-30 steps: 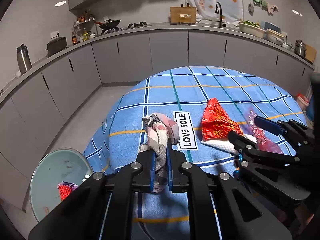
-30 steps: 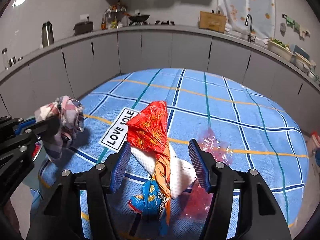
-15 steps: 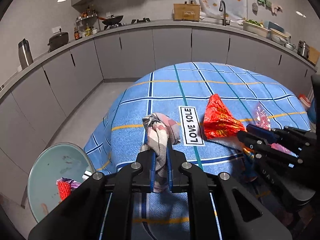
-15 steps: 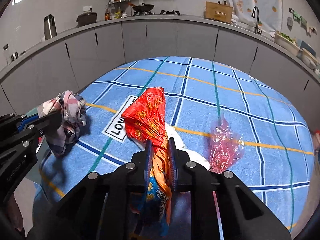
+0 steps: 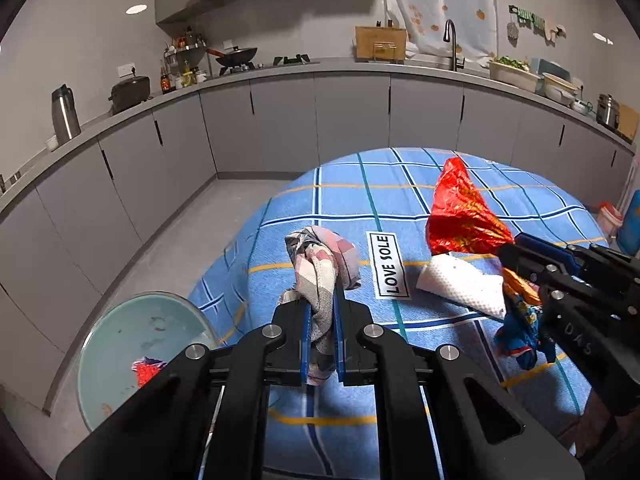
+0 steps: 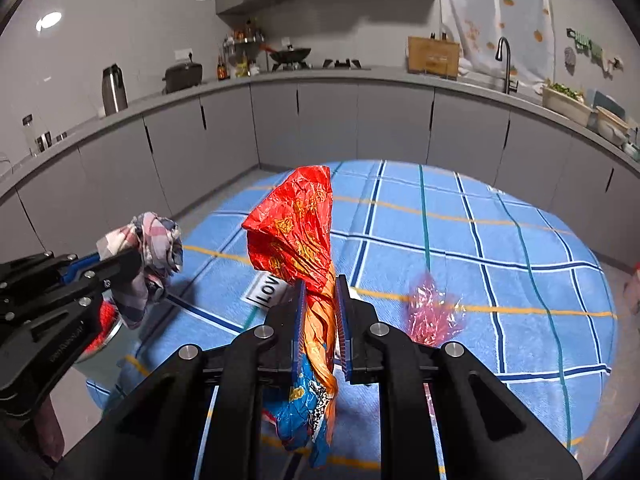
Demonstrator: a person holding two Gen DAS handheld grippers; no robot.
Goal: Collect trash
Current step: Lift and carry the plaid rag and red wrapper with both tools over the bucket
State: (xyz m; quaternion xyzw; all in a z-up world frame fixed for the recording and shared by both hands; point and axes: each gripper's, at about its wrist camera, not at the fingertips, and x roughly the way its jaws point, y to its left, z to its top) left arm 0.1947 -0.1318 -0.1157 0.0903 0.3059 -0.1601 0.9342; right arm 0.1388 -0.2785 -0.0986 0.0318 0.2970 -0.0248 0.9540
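There are two grippers (image 5: 320, 332) (image 6: 322, 328), one checked cloth (image 5: 322, 264), one red wrapper (image 6: 296, 224), one white towel (image 5: 460, 284), one pink wrapper (image 6: 432, 312) (see-through) and one bin (image 5: 132, 344).

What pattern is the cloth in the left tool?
Plaid cloth, pink, white and grey checks, bunched up in the left tool; clearest in the left wrist view.

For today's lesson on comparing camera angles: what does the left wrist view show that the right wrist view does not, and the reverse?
Only the left wrist view shows the inside of the pale green bin beside the table, with a red scrap in it, and the white napkin lying on the tablecloth.

Only the right wrist view shows the pink cellophane scrap on the cloth.

Both show the left tool shut on the plaid rag, the right tool shut on the red wrapper, and the blue checked tablecloth.
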